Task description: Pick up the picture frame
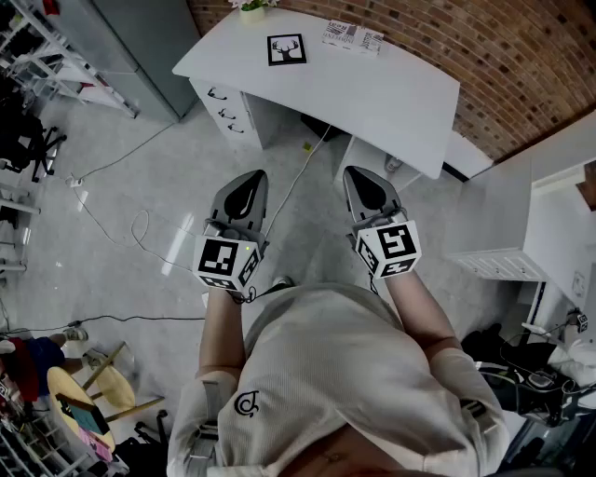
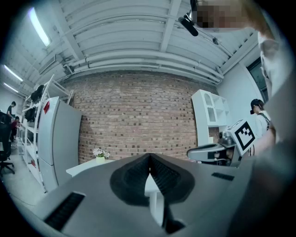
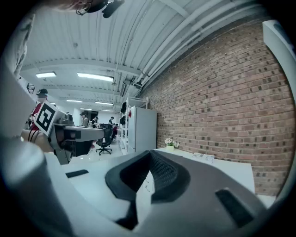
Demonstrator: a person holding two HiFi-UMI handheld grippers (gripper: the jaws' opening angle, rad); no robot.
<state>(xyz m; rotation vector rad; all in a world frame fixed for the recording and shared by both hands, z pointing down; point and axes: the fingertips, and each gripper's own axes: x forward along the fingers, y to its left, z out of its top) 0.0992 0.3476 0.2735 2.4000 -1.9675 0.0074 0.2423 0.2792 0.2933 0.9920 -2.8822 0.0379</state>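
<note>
The picture frame is square, black-bordered, with a white picture bearing a dark antlered deer head; it lies flat on the far white desk, toward its left end

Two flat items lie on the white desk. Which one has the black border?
The picture frame, the left one in the head view: a black square border around an antlered deer silhouette. The printed sheet beside it has no border.

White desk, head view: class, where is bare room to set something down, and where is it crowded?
Bare: right half of the white desk, between the papers and its right end. Crowded: the back-left, where flower pot, picture frame and papers cluster.
</note>
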